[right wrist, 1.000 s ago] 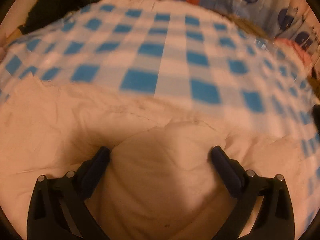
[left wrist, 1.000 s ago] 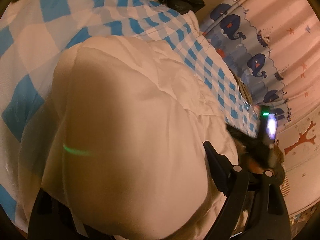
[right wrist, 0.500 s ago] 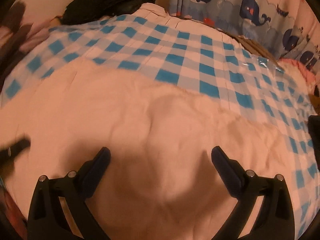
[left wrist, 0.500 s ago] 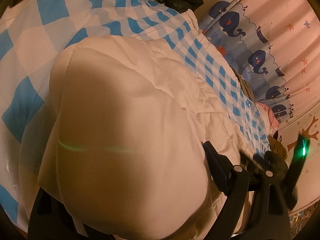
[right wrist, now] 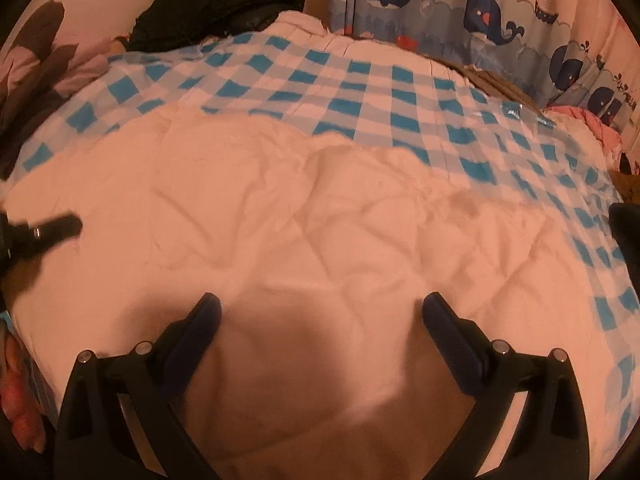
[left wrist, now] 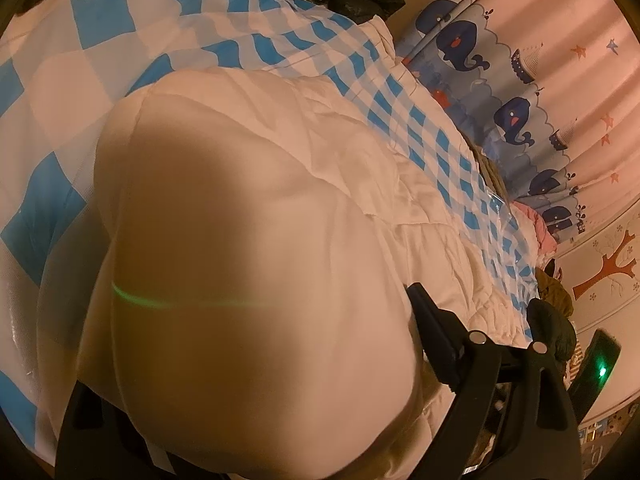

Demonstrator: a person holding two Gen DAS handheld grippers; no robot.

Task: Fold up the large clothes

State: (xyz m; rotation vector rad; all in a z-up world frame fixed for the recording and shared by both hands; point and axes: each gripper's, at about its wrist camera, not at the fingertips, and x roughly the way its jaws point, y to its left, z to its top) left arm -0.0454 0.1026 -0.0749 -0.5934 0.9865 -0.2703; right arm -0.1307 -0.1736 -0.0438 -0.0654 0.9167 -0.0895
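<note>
White garment [right wrist: 304,216] on checked sheet [right wrist: 360,92]; whale curtain [right wrist: 480,12] behind. Left gripper [left wrist: 256,360] grasping garment bulge; right gripper [right wrist: 320,312] spread, released.

My left gripper [left wrist: 256,380]: near finger buried under the white quilt [left wrist: 248,280], only the far finger [left wrist: 436,328] shows, so I cannot tell whether the pads press the bulge. Quilt's lower edge cut off by both frames. Right wrist view: another gripper [right wrist: 48,230] at the left edge, blurred, mostly out of frame. Dark clothing [right wrist: 224,4] at the bed's far corner, too dim to identify. Checked sheet [right wrist: 360,92] smeared toward the right.
</note>
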